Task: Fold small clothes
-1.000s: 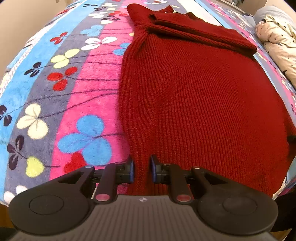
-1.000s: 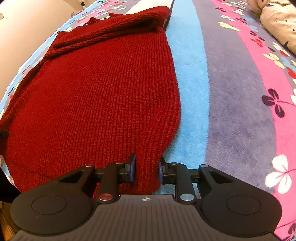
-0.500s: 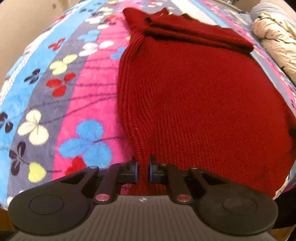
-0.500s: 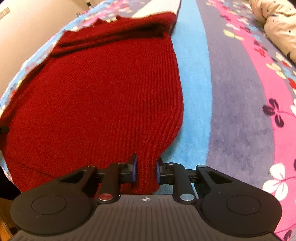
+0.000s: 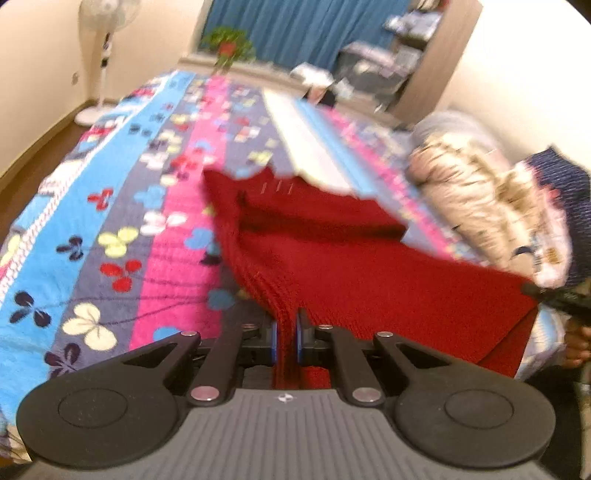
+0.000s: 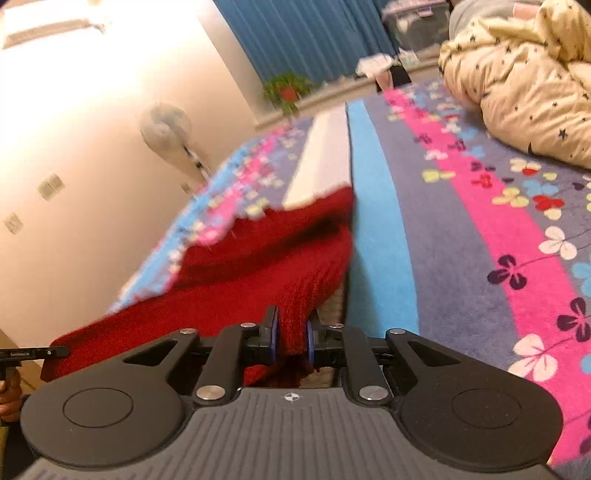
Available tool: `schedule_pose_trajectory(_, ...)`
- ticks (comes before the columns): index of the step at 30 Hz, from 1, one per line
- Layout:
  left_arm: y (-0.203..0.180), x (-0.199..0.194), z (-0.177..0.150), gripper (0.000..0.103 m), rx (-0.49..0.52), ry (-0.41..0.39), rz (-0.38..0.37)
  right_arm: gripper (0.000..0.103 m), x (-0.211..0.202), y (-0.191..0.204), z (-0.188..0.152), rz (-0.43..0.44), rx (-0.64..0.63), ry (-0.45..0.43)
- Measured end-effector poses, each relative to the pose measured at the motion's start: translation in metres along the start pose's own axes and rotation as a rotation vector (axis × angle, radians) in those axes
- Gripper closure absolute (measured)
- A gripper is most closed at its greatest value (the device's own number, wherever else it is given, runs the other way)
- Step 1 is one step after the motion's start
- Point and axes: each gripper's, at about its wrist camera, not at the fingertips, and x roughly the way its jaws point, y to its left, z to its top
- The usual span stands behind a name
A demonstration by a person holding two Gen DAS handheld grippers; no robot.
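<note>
Gripping the near hem of a red knitted sweater [image 5: 332, 266], the left tool [image 5: 284, 338] has its two blue-padded fingers pinched tight on a bunch of the fabric at the garment's left corner. The right tool [image 6: 290, 338] is clenched the same way on the sweater [image 6: 266, 266] at its right corner, a thick fold of knit caught between its fingers. Between the two tools the hem is raised off the bed, and the knit slopes down and away to the far part of the garment, which lies on the blanket [image 5: 110, 206] with a sleeve folded across the chest.

That blanket [image 6: 461, 229] covers the bed in long stripes of blue, grey, pink and white, scattered with clover-like flowers. To the right of the sweater sits a bunched cream quilt [image 6: 524, 88] printed with small dark stars; it appears in the left view too [image 5: 476, 199]. Beyond the bed stand a pedestal fan [image 5: 101, 55], a potted plant [image 5: 229, 44] and blue curtains [image 5: 314, 26]. Both views are blurred.
</note>
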Motion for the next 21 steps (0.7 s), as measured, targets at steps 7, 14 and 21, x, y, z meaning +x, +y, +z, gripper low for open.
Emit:
schedule_pose_trajectory(7,0.016,-0.032,0.008,0.093,-0.074,-0.026,-0.102,0.089,-0.068,-0.002,0.0,0.108,0.03,-0.07)
schedule_pose_trajectory(14,0.059,0.092,0.056,0.093,-0.205,0.066,-0.038,0.089,0.033,-0.04,0.035,-0.002,0.148,0.037)
schedule_pose_trajectory(21,0.109,0.2,0.062,0.093,-0.311,0.179,0.08,0.088,0.155,-0.08,0.046,-0.165,0.243,0.137)
